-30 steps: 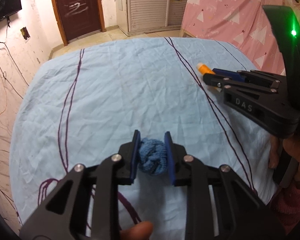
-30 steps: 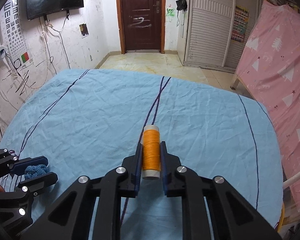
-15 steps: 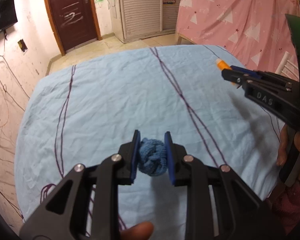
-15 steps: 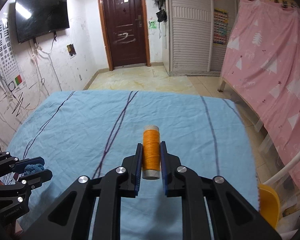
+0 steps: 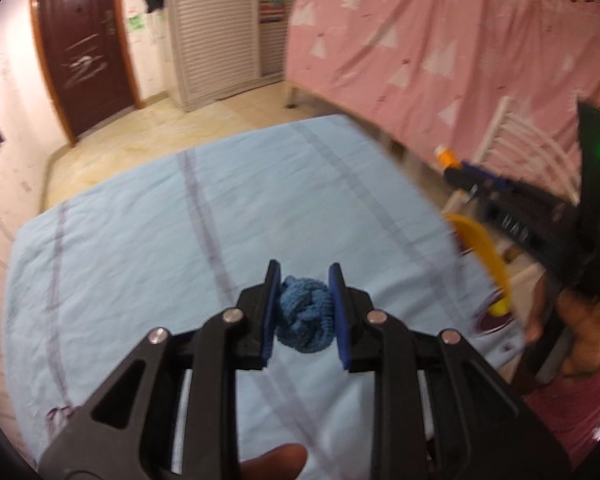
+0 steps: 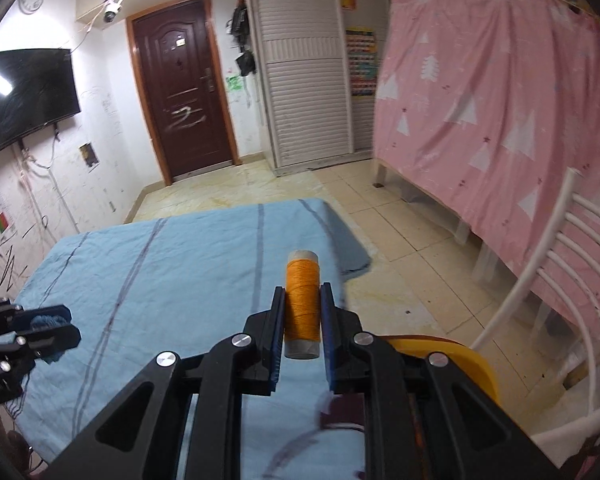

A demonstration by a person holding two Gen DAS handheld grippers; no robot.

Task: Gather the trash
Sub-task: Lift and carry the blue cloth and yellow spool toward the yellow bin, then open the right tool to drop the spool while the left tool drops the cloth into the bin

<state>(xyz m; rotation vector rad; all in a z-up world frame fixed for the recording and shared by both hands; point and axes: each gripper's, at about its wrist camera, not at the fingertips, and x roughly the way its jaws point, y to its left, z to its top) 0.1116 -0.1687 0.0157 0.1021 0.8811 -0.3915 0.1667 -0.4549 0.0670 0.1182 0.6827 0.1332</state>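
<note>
- The left tongs (image 5: 305, 312) are clamped on a blue yarn ball (image 5: 305, 320), which is squeezed between both blue pads and carried clear of the surface below.
- The right tongs (image 6: 302, 322) are closed on an orange thread spool (image 6: 302, 304), held upright between the pads with its pale ends left showing above and below.
- Compared with a second ago, both grips are unchanged; what has changed is the heading: both tongs have been swung to the right, so that less of the blue sheet (image 6: 160, 280) is seen ahead of them and more of the tiled floor (image 6: 400, 240).
- A yellow bin (image 6: 468, 356) is now revealed just below and to the right of the right tongs, partly hidden by them; it was barely visible before.
- From this it is judged that picking up is finished and the carry to the bin is under way, with release still to be done.
- A white chair (image 6: 560, 248) is seen further right, near the bin.
</note>
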